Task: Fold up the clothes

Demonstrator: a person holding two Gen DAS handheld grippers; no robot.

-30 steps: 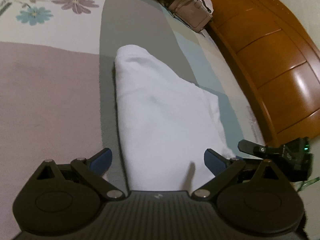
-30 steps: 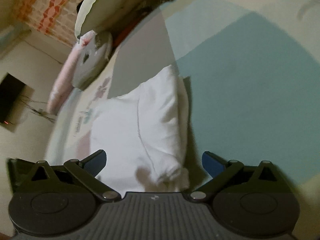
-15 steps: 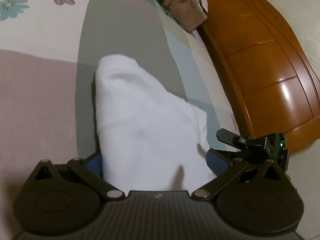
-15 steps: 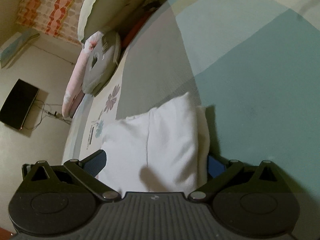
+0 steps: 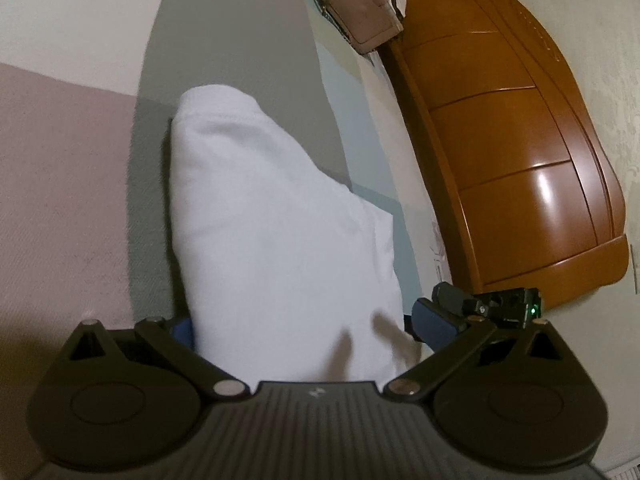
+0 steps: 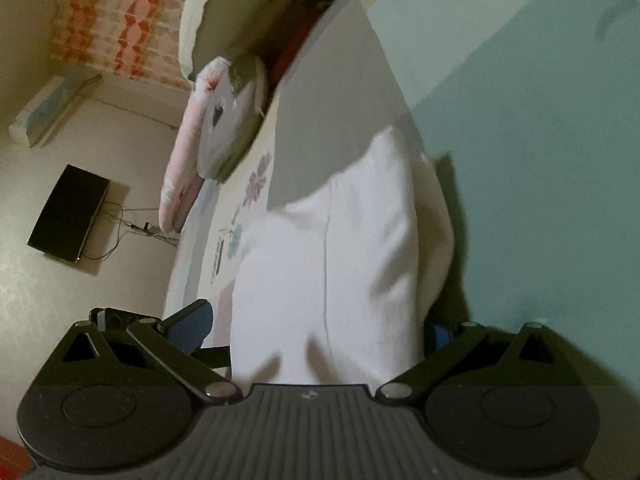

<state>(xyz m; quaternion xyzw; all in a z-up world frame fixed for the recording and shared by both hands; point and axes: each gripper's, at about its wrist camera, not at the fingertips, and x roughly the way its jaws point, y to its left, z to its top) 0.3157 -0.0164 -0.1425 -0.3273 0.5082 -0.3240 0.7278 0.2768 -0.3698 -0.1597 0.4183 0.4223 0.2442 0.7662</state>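
Bedroom scene: a bedspread (image 5: 72, 184) in blocks of pink, grey and pale blue, with a curved wooden headboard (image 5: 516, 152) along one side and a small bag (image 5: 364, 16) near it. On the bedspread lies a white garment (image 5: 276, 236), already folded into a thick bundle. Both handheld claws reach in from its near end. The left gripper (image 5: 304, 328) has its blue pads wide apart, the bundle's end lying between them. The right gripper (image 6: 320, 328) is likewise spread around the cloth, not yet pinching. To do this step well, I would judge each claw should slide fully under all the layers before closing, then both should lift together and level, so the folds do not slip open.
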